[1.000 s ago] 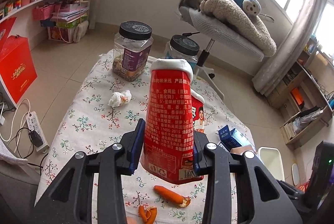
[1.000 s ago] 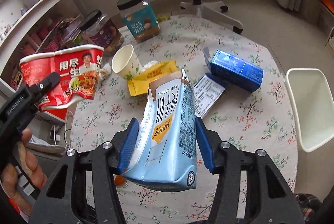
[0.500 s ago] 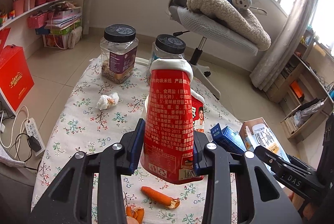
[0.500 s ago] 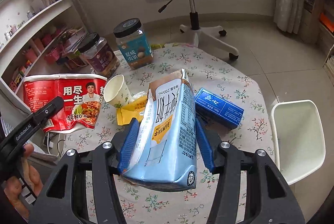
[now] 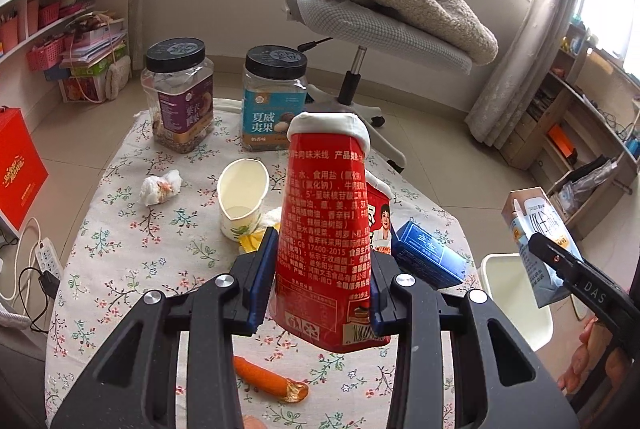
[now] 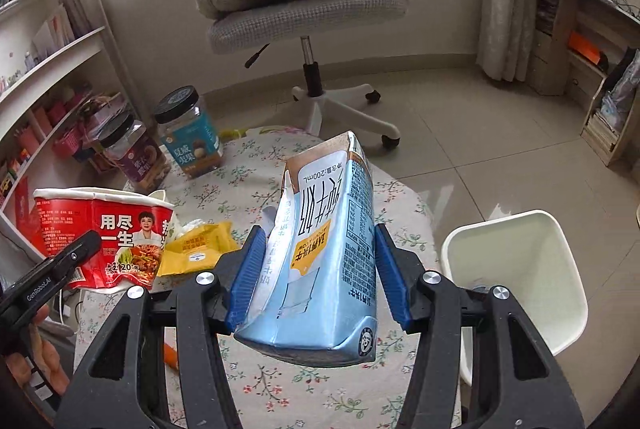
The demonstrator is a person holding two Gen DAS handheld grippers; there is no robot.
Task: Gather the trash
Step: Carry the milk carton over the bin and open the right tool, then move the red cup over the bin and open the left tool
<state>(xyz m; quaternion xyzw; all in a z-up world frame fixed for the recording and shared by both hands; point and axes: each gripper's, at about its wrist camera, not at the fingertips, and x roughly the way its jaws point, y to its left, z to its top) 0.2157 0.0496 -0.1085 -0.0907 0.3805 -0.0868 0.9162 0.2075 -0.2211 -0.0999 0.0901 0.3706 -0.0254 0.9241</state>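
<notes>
Compared with a second ago, both hands have drifted across the room: in the left wrist view the two snack jars now sit further right and closer together, a paper cup has come into sight, and the right gripper with its carton has entered at the right edge; in the right wrist view the table has slid lower and more of the floor and chair shows. Reading left to right in the left wrist view: a crumpled tissue (image 5: 160,187) lies on the floral tablecloth (image 5: 120,249), near the empty paper cup (image 5: 241,201), which stands tilted beside a yellow wrapper (image 5: 253,243). A carrot piece (image 5: 269,379) lies at the near edge. The left gripper (image 5: 322,283) is partly closed, its blue pads pressing both sides of a squashed red instant-noodle cup (image 5: 324,229) held above the table. Behind it sits a blue box (image 5: 428,257). In the right wrist view, the right gripper (image 6: 320,277) stands about half open, clamped on a pale blue milk carton (image 6: 328,261) with its top torn open, held in the air over the table's right side. A white waste bin (image 6: 516,269) stands on the floor just right of the table, well below the carton.
</notes>
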